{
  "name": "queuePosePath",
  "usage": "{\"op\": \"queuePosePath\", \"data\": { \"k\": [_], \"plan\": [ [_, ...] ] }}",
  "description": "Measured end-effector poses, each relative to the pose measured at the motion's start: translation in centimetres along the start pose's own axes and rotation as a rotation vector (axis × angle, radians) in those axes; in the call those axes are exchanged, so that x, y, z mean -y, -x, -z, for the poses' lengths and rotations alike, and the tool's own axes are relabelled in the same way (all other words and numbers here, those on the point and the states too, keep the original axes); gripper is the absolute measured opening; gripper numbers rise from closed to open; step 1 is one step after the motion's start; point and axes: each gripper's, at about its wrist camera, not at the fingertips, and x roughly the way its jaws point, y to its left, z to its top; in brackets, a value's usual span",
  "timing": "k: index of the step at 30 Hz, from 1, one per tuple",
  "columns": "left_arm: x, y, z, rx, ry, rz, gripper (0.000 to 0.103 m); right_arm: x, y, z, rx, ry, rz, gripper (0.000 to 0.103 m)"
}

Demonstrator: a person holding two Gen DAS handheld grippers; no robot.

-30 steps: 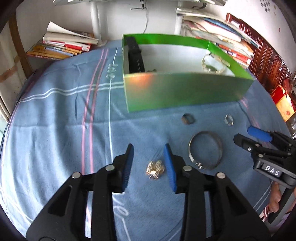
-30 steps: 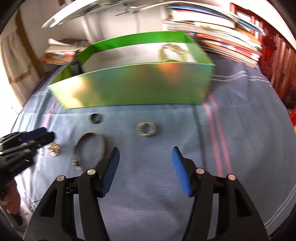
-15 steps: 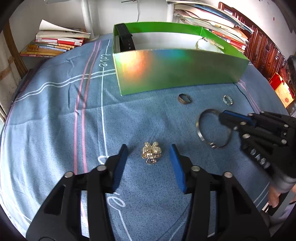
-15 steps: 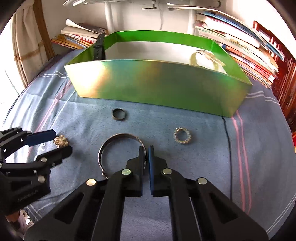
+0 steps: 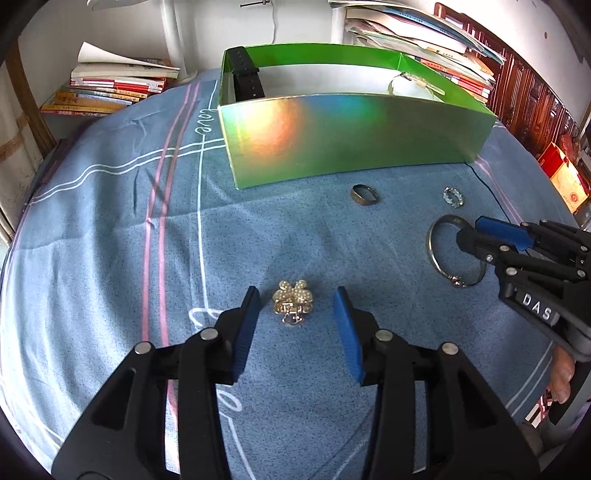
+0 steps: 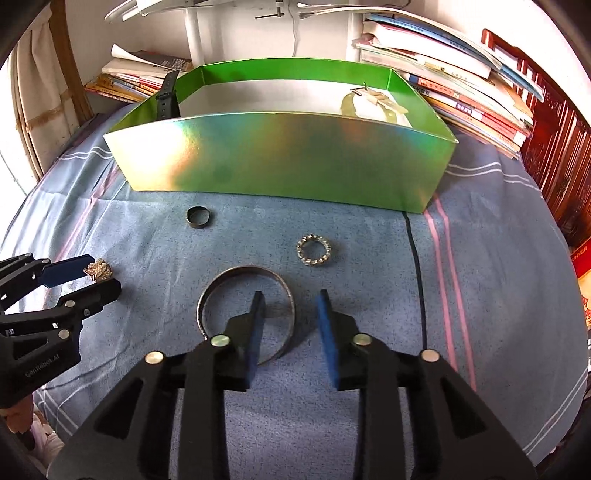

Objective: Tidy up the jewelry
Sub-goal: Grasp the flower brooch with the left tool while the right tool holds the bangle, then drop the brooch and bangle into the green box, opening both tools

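A gold pearl brooch (image 5: 293,300) lies on the blue cloth between the fingers of my open left gripper (image 5: 297,307); it also shows in the right wrist view (image 6: 98,270). A silver bangle (image 6: 221,291) lies flat; my open right gripper (image 6: 290,307) straddles its right rim, one finger inside the ring. The bangle (image 5: 436,251) and right gripper (image 5: 476,230) show at the right of the left wrist view. A dark band ring (image 6: 198,216) and a sparkly ring (image 6: 313,252) lie in front of the green box (image 6: 280,162).
The green box (image 5: 351,133) holds a black watch strap (image 5: 245,79) at its left end and a pale bracelet (image 5: 410,86) at its right. Stacks of books (image 5: 110,88) lie behind the box on both sides. A white lamp pole (image 6: 194,33) stands at the back.
My right gripper was shut at the bangle half a second ago and has opened over its rim. My left gripper moved closer around the brooch.
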Motion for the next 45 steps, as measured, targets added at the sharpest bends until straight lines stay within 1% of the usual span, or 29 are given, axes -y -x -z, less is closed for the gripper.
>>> {"op": "queuePosePath", "data": {
  "k": [4,5,6,7,8,10,13,16,22,25,27,31,32,34,37,40,42,45],
  "plan": [
    [0.0,0.0,0.0,0.004,0.002,0.002,0.042,-0.2,0.0,-0.1,0.011,-0.005,0.005,0.03],
    [0.0,0.0,0.1,0.006,0.001,0.001,0.04,-0.2,0.0,-0.2,0.012,-0.006,0.003,0.028],
    [0.0,0.1,0.1,0.01,0.001,0.001,0.033,-0.2,0.0,-0.2,0.015,-0.006,-0.001,0.024],
    [0.0,0.1,0.1,0.012,0.003,0.002,0.03,-0.2,0.0,-0.2,0.017,-0.003,-0.006,0.014],
    [-0.1,0.1,0.0,0.011,0.004,0.002,0.022,-0.3,0.0,-0.2,0.017,-0.001,-0.009,0.01],
    [-0.1,0.1,0.0,0.011,0.005,0.001,0.021,-0.5,0.0,-0.2,0.017,0.0,-0.018,0.006],
    [-0.1,0.2,0.0,0.011,0.009,-0.004,0.021,-0.4,0.1,-0.3,0.015,-0.007,-0.028,0.005],
    [-0.3,0.8,-0.3,0.032,0.014,-0.016,0.021,-0.2,0.7,-0.5,0.027,-0.012,-0.031,0.004],
    [-0.5,2.8,-1.4,0.09,0.013,-0.023,0.021,0.0,3.3,-1.6,0.101,-0.013,-0.041,0.004],
    [-0.5,3.8,-2.6,0.124,0.006,-0.024,0.021,0.4,5.1,-3.1,0.159,-0.012,-0.046,0.004],
    [-0.5,4.6,-4.0,0.162,-0.002,-0.026,0.021,0.9,6.1,-4.4,0.196,-0.018,-0.039,0.004],
    [-0.2,6.0,-7.8,0.238,-0.019,-0.045,0.021,2.0,7.4,-8.3,0.284,-0.036,-0.02,0.004],
    [-0.1,6.1,-9.1,0.256,-0.024,-0.04,0.021,2.1,7.3,-9.0,0.292,-0.041,-0.017,0.004],
    [0.1,5.6,-11.6,0.267,-0.029,-0.014,0.021,2.7,6.1,-11.3,0.284,-0.059,-0.015,0.004],
    [0.2,3.5,-14.3,0.248,-0.021,-0.007,0.021,3.1,4.1,-13.0,0.25,-0.079,0.001,0.004],
    [-0.2,0.8,-15.6,0.215,0.013,-0.026,0.021,3.5,1.5,-13.7,0.2,-0.097,0.007,0.004],
    [-0.4,-0.5,-15.9,0.191,0.034,-0.015,0.021,3.7,0.3,-13.7,0.181,-0.108,0.008,0.004],
    [-0.7,-2.0,-15.9,0.165,0.051,-0.023,0.021,3.7,-0.7,-13.8,0.17,-0.113,0.01,0.005]
  ]
}}
